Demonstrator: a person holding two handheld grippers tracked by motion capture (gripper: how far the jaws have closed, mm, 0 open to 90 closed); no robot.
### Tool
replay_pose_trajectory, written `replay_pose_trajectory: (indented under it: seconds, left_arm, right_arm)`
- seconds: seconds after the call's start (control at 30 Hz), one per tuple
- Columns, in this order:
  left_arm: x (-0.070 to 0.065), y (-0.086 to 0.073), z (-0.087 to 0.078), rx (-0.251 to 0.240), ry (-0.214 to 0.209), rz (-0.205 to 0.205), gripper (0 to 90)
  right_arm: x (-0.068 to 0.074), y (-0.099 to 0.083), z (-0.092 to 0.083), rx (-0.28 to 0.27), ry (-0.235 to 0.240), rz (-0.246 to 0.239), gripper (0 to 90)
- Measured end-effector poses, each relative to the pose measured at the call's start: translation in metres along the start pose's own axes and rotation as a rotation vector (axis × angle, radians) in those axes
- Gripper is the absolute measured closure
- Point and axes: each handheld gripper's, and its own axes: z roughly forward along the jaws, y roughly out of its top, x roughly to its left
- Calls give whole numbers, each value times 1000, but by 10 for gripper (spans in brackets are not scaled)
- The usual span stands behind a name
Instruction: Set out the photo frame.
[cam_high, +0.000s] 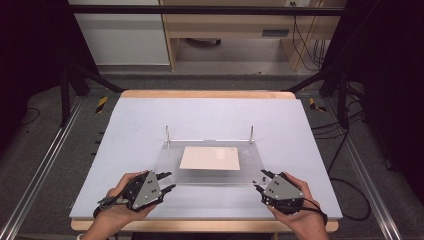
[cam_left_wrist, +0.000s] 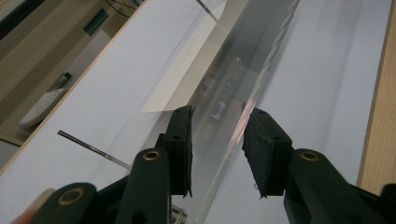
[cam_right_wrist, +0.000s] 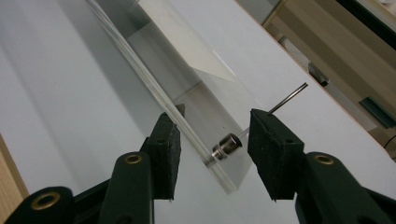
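A clear acrylic plate (cam_high: 210, 178) lies flat on the pale table top (cam_high: 145, 125), raised on small metal feet. A white sheet (cam_high: 210, 158) rests on its middle. Two thin metal posts (cam_high: 168, 134) (cam_high: 251, 133) rise at its far corners with a thin rod between them. My left gripper (cam_high: 169, 181) sits at the plate's near left corner; in the left gripper view its jaws (cam_left_wrist: 217, 116) straddle the plate's edge (cam_left_wrist: 268, 60) with gaps showing. My right gripper (cam_high: 259, 180) is at the near right corner, jaws (cam_right_wrist: 213, 116) around that corner (cam_right_wrist: 219, 172) and a metal foot (cam_right_wrist: 227, 145), not clamped.
The table's wooden front edge (cam_high: 200, 226) runs just below both hands. Aluminium rails (cam_high: 40, 170) flank the table, and cables (cam_high: 345, 150) lie on the floor to the right. Wooden furniture (cam_high: 225, 25) stands beyond the far edge.
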Motion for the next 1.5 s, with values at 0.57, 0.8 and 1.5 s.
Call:
replay_pose_trajectory:
  seconds: [0.57,0.8,1.5]
  left_arm:
    - [25,17,-7,-32,6,-55,659]
    - [42,28,-8,-35,-5,-68,674]
    - [96,53,-5,-50,-27,-107,650]
  right_arm:
    - [-23,30,-1,19,16,-7,628]
    - [-41,43,-1,37,47,21,634]
    - [-92,75,9,33,104,86,621]
